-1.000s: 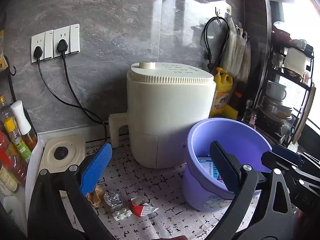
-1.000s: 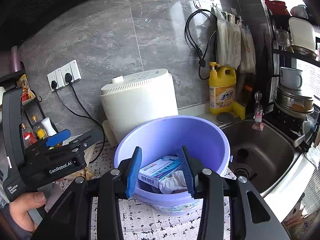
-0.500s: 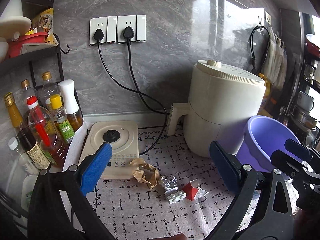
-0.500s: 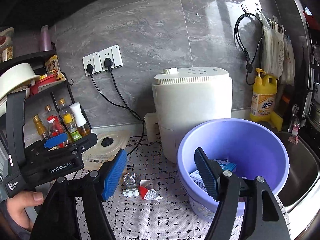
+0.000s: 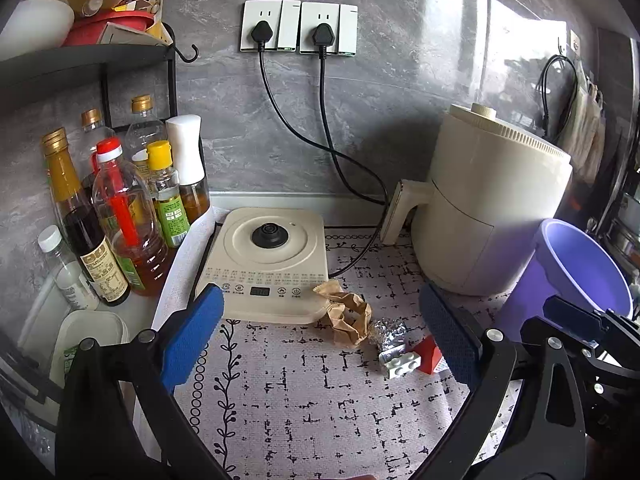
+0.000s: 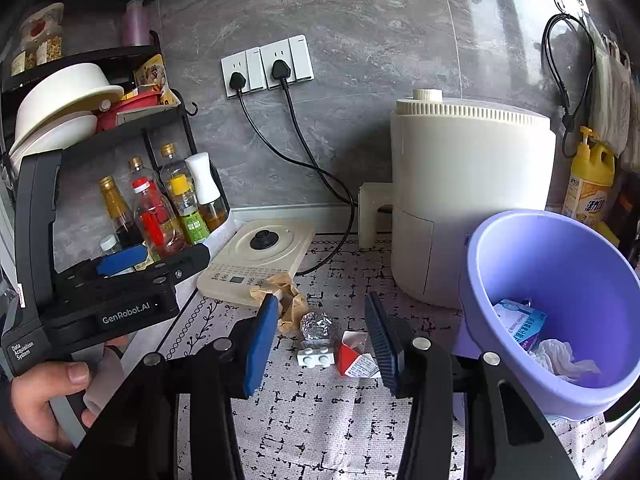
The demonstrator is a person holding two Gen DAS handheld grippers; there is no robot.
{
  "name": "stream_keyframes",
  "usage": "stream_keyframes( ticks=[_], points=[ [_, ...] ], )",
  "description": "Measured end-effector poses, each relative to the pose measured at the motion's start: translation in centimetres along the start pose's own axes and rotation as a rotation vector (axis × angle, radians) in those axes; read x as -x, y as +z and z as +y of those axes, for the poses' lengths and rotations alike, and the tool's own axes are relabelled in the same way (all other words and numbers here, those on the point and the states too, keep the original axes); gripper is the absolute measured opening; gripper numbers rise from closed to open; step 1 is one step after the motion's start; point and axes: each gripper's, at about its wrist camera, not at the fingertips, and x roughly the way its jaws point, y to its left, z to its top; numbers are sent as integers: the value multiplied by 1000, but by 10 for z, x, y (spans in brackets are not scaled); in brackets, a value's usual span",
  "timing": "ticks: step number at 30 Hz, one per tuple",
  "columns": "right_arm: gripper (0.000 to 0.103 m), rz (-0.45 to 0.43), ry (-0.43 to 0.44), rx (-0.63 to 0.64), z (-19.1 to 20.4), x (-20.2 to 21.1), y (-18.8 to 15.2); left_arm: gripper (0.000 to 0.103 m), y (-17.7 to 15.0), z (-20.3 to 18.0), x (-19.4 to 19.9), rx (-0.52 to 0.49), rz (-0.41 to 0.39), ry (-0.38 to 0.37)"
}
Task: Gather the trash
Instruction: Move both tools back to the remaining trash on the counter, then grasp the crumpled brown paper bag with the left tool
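Fingers of both grippers stood apart and empty, the right gripper [image 6: 324, 340] closing, the left gripper [image 5: 320, 340] wide, above a patterned surface [image 5: 320, 408] by a grey wall [image 5: 400, 92].

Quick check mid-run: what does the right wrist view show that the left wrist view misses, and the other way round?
Right wrist only: inside the purple bucket, a box and a tissue; the yellow soap bottle; the hand holding the left gripper.

Left wrist only: the white tub in front of the bottles.

Both: brown paper, foil ball, white brick, red carton, cooker, air fryer.
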Motion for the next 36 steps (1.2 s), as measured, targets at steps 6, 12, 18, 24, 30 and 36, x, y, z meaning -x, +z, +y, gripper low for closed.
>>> stream_keyframes(
  ticks=[6,12,18,24,30,36],
  points=[
    [37,66,12,25,4,-21,-17,94,-16,9,-16,36,38,-5],
    [37,126,12,15,2,-46,-32,82,-27,10,-43,36,91,-27],
    [37,153,2,9,3,-62,-40,74,-28,0,-71,16,118,-57],
    [37,162,-24,-7,-4,-63,-45,68,-27,-11,-96,7,144,-80],
    [37,175,-54,-23,-12,-65,-49,55,-36,-18,-122,3,187,-74],
    [37,185,-49,-21,-10,-74,-50,4,-45,-16,-129,-8,209,-52]
  ],
)
